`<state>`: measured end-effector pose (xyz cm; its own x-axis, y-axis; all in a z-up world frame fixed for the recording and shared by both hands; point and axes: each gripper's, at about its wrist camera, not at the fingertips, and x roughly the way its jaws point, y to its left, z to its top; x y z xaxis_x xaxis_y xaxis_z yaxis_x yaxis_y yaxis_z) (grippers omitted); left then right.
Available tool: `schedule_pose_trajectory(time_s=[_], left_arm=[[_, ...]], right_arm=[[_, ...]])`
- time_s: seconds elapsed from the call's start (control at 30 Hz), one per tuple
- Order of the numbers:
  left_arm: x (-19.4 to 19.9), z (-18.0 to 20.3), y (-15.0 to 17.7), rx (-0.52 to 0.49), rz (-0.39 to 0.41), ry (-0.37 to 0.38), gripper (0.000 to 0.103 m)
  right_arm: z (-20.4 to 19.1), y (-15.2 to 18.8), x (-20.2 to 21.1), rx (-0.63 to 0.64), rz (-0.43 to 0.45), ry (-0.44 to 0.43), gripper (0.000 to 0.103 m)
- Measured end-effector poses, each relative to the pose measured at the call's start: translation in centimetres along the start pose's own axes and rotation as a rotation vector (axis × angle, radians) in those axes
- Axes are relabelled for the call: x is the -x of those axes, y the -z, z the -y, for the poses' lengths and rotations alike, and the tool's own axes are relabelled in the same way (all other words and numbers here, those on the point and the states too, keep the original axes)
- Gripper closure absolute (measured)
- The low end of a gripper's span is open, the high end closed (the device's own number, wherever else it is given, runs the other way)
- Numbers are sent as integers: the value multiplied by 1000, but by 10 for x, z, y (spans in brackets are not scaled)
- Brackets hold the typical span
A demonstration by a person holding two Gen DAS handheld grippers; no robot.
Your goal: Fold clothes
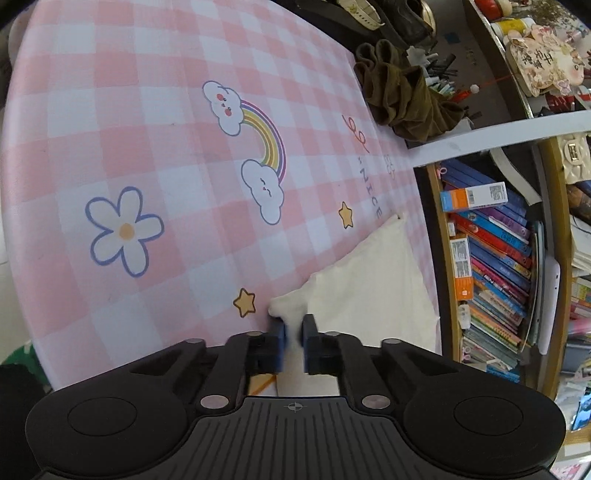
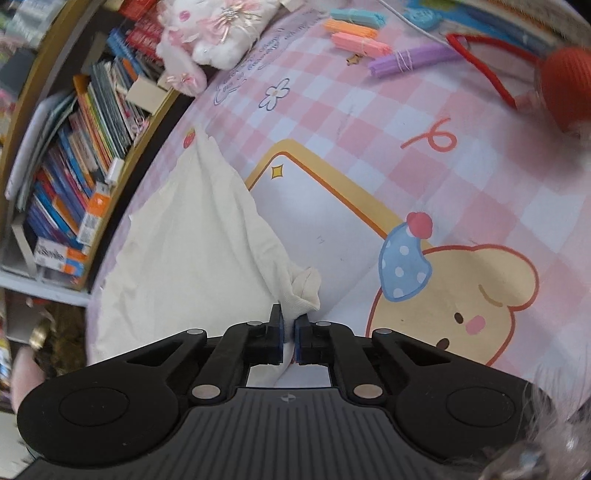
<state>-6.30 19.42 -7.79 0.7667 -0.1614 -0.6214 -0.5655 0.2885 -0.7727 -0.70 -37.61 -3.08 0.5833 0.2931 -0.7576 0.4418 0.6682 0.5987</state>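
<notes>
A cream cloth (image 1: 373, 284) lies flat near the edge of a table covered with a pink checked mat (image 1: 147, 129). My left gripper (image 1: 293, 328) is shut on a bunched corner of that cloth, which pokes out past the blue pads. In the right wrist view the same cream cloth (image 2: 192, 236) spreads over the mat (image 2: 461, 177) toward the table edge. My right gripper (image 2: 290, 325) is shut on another crumpled corner, which folds up just beyond its fingertips.
A dark olive garment (image 1: 402, 96) lies heaped at the far table edge. Bookshelves (image 1: 491, 266) stand close beside the table. On the mat at the far side lie coloured stick bundles (image 2: 369, 40), a red hairband (image 2: 491, 70) and a white plush toy (image 2: 214, 33).
</notes>
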Motion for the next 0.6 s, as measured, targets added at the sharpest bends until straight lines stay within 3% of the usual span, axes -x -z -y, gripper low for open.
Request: schedule_pose_trajectory(time_s=[0.07,0.13,0.2,0.3,0.4,0.47,0.53,0.6], left_arm=[[14,8,-2,-65,17,45,98],[31,20,-4,-163,40,88,98],[41,21,-5,-236,43,79,99],[33,-6,-7,-205,-23,1,99],[32,-26,-3,-140,-49,31,98],[32,-26,1,-161,-51,28,95],[31,-25,3,-171,-50,29,92],[31,-26,3,-162,-46,37,91]], right_arm=[[-10,3,8,28,-1,29,98],[-19,8,27,81,31,-6,98],[-16,13,40,91,31,-15,98],[1,21,40,87,-6,42,99],[15,31,34,102,-40,102,99],[16,34,35,140,-44,123,97],[11,32,36,179,-52,159,90],[3,30,41,242,-21,225,70]])
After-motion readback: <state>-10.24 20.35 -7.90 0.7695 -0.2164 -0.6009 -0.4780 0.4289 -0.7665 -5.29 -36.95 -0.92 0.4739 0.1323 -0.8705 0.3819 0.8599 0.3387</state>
